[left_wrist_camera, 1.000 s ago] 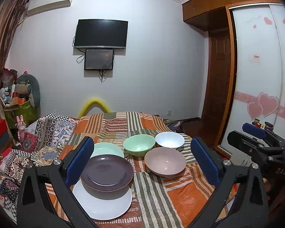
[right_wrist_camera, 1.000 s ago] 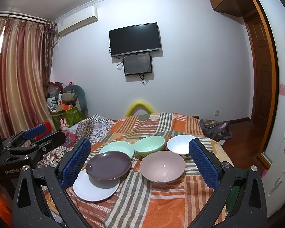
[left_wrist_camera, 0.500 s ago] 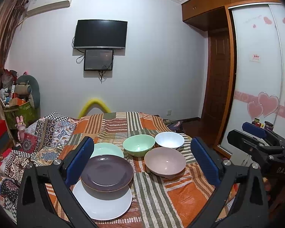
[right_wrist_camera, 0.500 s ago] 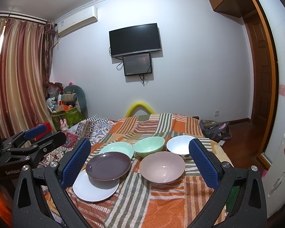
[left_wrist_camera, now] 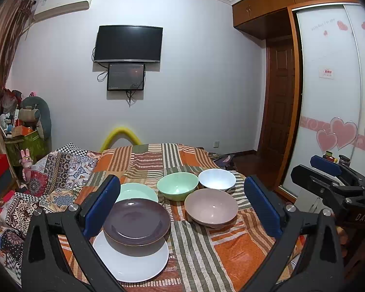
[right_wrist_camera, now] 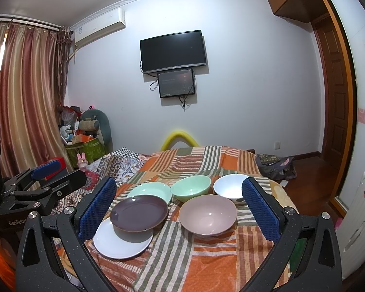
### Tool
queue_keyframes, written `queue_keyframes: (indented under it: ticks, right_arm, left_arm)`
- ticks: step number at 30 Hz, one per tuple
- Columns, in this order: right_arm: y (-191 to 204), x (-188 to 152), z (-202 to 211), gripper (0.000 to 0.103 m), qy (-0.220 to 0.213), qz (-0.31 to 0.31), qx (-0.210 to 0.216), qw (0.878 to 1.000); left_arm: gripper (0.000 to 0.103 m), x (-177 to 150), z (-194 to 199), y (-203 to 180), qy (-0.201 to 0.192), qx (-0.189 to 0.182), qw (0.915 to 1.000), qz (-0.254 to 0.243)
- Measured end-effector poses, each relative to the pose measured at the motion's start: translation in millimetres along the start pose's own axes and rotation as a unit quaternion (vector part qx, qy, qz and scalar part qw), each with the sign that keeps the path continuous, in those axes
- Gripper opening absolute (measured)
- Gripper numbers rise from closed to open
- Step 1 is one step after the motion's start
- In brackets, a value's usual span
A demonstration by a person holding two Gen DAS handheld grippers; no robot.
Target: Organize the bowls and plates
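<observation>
On the striped orange cloth, a dark purple plate [left_wrist_camera: 136, 221] sits on a white plate [left_wrist_camera: 131, 260], with a pale green plate [left_wrist_camera: 136, 191] behind them. A green bowl [left_wrist_camera: 177, 185], a white bowl [left_wrist_camera: 216, 178] and a pink bowl [left_wrist_camera: 211, 206] stand apart to the right. The same dishes show in the right wrist view: purple plate [right_wrist_camera: 139, 212], white plate [right_wrist_camera: 123, 242], green plate [right_wrist_camera: 150, 190], green bowl [right_wrist_camera: 191, 187], white bowl [right_wrist_camera: 231, 186], pink bowl [right_wrist_camera: 208, 214]. My left gripper [left_wrist_camera: 182, 209] and right gripper [right_wrist_camera: 178, 209] are open, empty, short of the dishes.
The cloth [left_wrist_camera: 206, 255] covers a table or bed with patterned fabric [left_wrist_camera: 60, 170] at the left. Cluttered boxes and toys [left_wrist_camera: 19, 133] stand at far left. A wardrobe with sliding doors [left_wrist_camera: 333, 97] is at the right. A bag [right_wrist_camera: 275, 166] lies on the floor.
</observation>
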State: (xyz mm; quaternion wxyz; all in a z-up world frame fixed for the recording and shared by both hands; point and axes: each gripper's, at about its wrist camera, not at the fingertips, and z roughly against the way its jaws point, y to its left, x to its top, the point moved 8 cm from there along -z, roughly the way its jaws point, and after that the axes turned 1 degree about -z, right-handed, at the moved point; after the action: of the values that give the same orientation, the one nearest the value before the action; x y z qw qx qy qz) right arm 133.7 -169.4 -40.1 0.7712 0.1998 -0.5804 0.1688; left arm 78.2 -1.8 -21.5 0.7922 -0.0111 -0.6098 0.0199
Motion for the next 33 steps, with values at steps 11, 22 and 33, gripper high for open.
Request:
queue_keyframes:
  ticks: [11,22,33]
  right_arm:
    - [-0.2,-0.1,-0.1,0.103,0.000,0.000,0.000,1.000]
    - [2.3,-0.2,-1.4,0.103,0.002,-0.001,0.000,1.000]
    - [9.4,-12.0,-25.6,0.103,0.027,-0.002,0.012,1.000]
  left_arm:
    - [0.103,0.4,0.0,-0.3,0.000,0.000,1.0000,-0.001]
    - [0.103,-0.1,-2.5,1.9,0.000,-0.006,1.0000,-0.001]
    - [0.103,-14.9,-19.8,24.6,0.027,-0.022,0.9993,0.014]
